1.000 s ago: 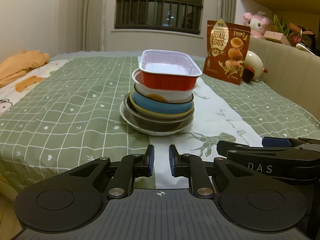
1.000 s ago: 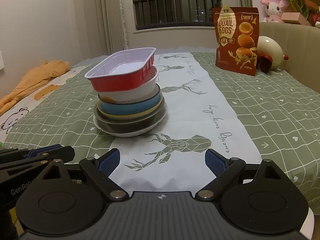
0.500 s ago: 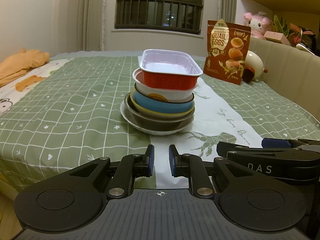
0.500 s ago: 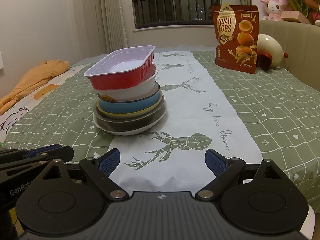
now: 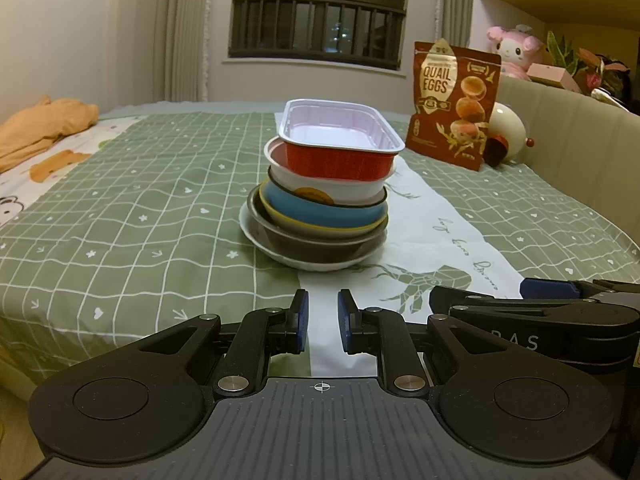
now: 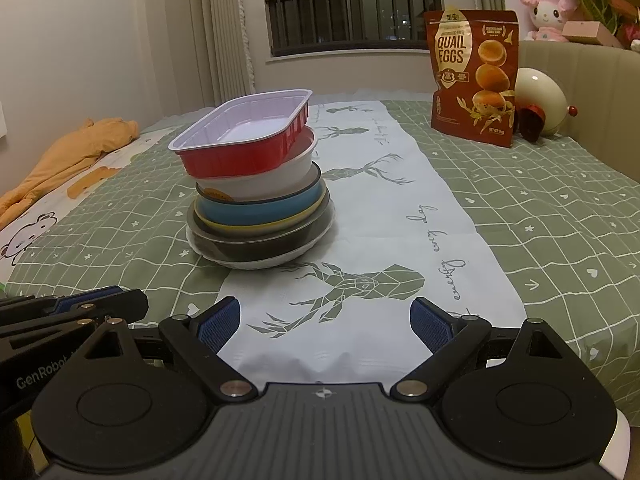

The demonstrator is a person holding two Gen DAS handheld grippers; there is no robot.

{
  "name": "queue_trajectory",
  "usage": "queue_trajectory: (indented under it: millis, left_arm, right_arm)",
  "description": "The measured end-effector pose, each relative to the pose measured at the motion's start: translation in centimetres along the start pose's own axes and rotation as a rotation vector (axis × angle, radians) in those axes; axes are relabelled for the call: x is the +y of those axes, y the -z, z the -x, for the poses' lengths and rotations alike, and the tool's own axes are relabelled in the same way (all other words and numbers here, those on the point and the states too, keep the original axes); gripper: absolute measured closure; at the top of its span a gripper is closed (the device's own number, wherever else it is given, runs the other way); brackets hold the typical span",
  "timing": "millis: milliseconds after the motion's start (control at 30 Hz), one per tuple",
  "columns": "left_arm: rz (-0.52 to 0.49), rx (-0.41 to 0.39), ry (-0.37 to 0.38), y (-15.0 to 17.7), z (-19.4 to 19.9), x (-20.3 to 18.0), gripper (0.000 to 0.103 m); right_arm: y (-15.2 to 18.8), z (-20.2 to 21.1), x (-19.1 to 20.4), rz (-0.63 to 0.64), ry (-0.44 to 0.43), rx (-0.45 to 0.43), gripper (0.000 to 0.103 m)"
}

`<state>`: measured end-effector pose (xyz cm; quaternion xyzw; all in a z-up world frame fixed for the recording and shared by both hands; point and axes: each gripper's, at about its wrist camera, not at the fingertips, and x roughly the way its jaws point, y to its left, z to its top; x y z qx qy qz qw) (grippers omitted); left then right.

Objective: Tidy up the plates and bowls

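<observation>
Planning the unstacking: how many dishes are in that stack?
5 visible: white plate at bottom, dark bowl, blue-and-yellow bowl, white bowl, red tray on top. More may be nested, hidden.

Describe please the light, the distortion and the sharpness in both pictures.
Left wrist view: dim warm indoor light, dark window, fisheye bends the tablecloth grid, stack of bowls sharp. Right wrist view: same dim light, dark vignette at top corners, curtain lines curve, quail eggs bag lettering legible, soft shadow under the stack.
</observation>
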<state>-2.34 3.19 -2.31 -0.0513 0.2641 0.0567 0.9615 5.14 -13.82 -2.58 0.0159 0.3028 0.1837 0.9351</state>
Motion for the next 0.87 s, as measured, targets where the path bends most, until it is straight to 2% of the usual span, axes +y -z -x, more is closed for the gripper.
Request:
queue_trajectory:
  millis: [700,867]
  left_arm:
    - [0.0,0.003,-0.013,0.2,-0.3,0.1,0.084]
    - [0.003,0.017,-0.027,0.2,-1.1,0.4,0.084]
  right_arm:
    - [0.0,0.1,0.3,0.01,-0.014,-0.001,0.01]
    - [0.0,0.0,0.0,-0.003,-0.047,0.006,0.01]
